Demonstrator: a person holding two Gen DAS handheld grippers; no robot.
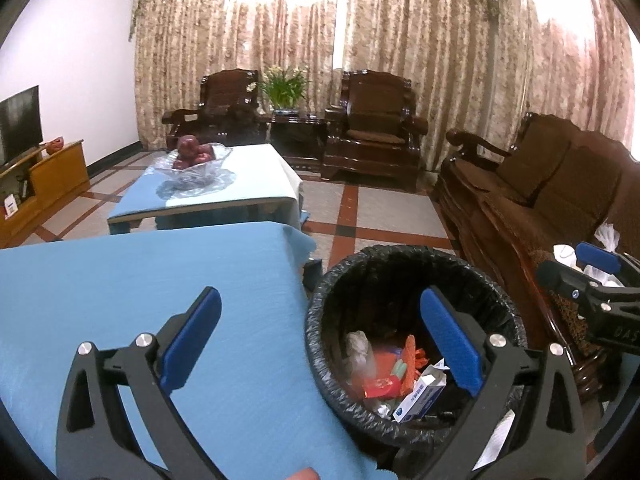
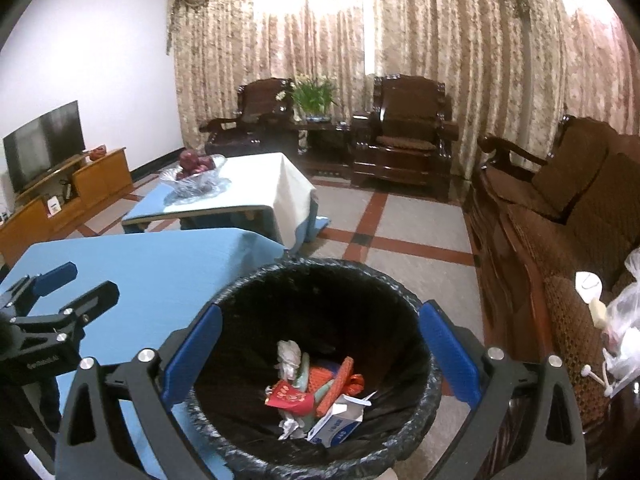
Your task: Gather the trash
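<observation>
**Supervisor:** Where did you stand at that point?

**Operator:** Both of my claws were spread wide with nothing between the pads. My right claw [image 2: 320,350] hung directly over the mouth of the trash bin [image 2: 224,420], one blue pad on either side of the rim as the camera saw it. My left claw [image 1: 320,336] sat off to the side, half over the bench [image 1: 120,280] and half over the bin's edge, also carrying nothing.

**Supervisor:** And the trash itself?

**Operator:** It lay at the bottom of the black liner: a red packet [image 2: 290,398], an orange wrapper [image 2: 334,386], a white and blue carton [image 2: 338,424] with its flap open, and some crumpled white tissue [image 2: 288,354]. None of it touched either claw.

**Supervisor:** So how much was done?

**Operator:** I judged the near bench finished. What I could see of its blue cloth was bare, though the nearest strip was hidden behind my own rig. The farther bench [image 1: 256,184] held only a glass fruit bowl [image 1: 194,162] of red fruit, which I did not count as rubbish.

**Supervisor:** Anything left?

**Operator:** Possibly. On the wooden sofa [image 2: 560,216] to my right lay clear plastic bags [image 2: 628,320] and some small white items I could not identify. Whether those were trash I could not tell. If they were, they would have been my right claw's next reach, being well apart from the bin. Otherwise I'd have called the collecting essentially complete.
</observation>
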